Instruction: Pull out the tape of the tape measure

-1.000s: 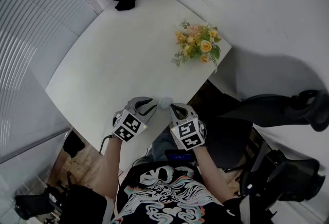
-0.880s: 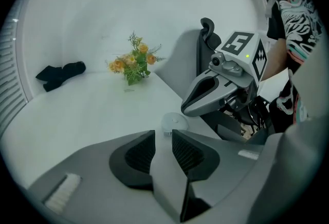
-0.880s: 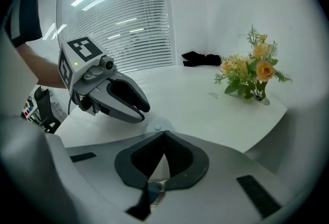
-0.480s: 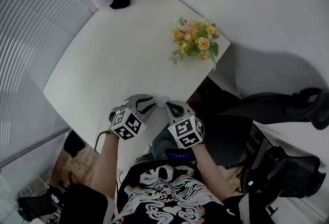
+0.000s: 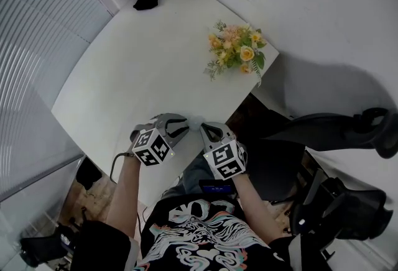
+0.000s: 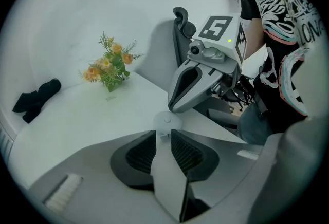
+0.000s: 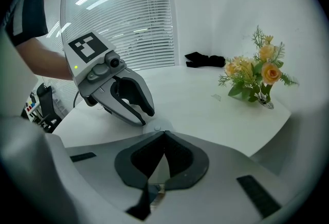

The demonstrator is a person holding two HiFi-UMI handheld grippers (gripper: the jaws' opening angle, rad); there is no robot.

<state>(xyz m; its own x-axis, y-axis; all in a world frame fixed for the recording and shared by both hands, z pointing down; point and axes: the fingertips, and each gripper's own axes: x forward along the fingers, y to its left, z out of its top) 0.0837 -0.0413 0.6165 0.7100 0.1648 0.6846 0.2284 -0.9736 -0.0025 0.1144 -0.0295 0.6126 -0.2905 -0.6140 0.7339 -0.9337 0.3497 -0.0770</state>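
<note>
The tape measure (image 6: 167, 120) shows only as a small white disc. Its near edge is hidden behind the tips of the left gripper (image 6: 163, 140), and its far edge is covered by the right gripper (image 6: 175, 106). The left jaws have just been closing and stand slightly apart with a tiny tab (image 6: 162, 134) between them; whether the pads press on it is too small to tell. The chair (image 5: 348, 130) at the right and the dark clutter (image 5: 43, 248) on the near-left floor are cut off by the picture's edges.
</note>
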